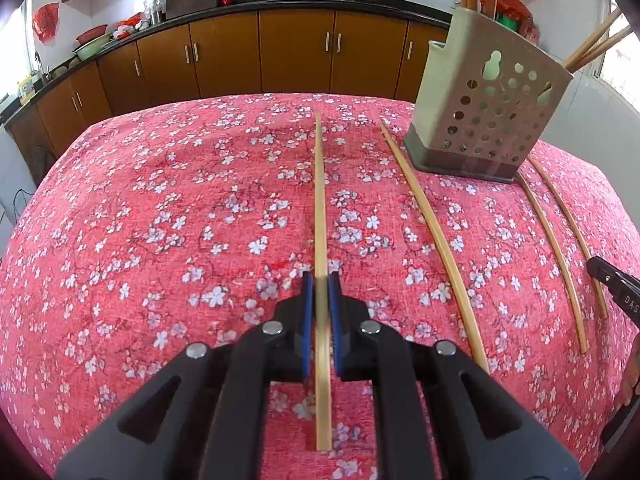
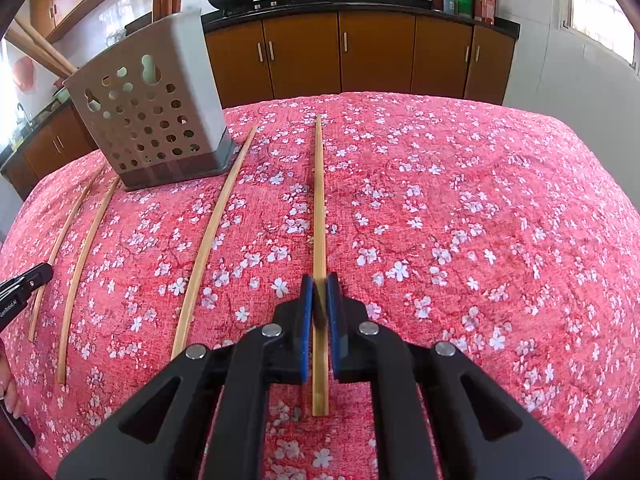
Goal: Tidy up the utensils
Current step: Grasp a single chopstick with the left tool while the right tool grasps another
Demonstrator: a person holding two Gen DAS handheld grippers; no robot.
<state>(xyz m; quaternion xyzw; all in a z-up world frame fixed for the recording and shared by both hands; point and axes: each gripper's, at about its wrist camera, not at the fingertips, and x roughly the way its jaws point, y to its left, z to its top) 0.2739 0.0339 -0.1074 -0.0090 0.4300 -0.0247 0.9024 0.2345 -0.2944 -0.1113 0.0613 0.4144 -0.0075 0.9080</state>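
In the left wrist view a chopstick point(image 1: 320, 208) is lying on the floral-clothed surface point(image 1: 160, 220), its long axis running from 6 o'clock straight up to 12 o'clock. The left gripper point(image 1: 320, 284) is pinching it between its blue-padded fingers point(image 1: 307, 312). The stretch between the pads is smearing into blur, so the exact contact is hard to make out.

In the right wrist view a second chopstick point(image 2: 319, 208) is pointing the same way, 6 to 12 o'clock. The right gripper point(image 2: 319, 288) is squeezing it between its fingers, where a dark blur is hiding the wood.

Three loose chopsticks point(image 1: 432, 240) are lying toward 3 o'clock of the left gripper, fanning toward 1 o'clock. The far two are ending at the base of the perforated utensil holder point(image 1: 492, 104), which is standing at 1 o'clock. More chopsticks are sticking out of its top, cut off by the frame.

At 3 o'clock the frame edge is cropping the right gripper, so only one dark tip is showing. Kitchen cabinets point(image 1: 296, 52) are running along 12 o'clock.
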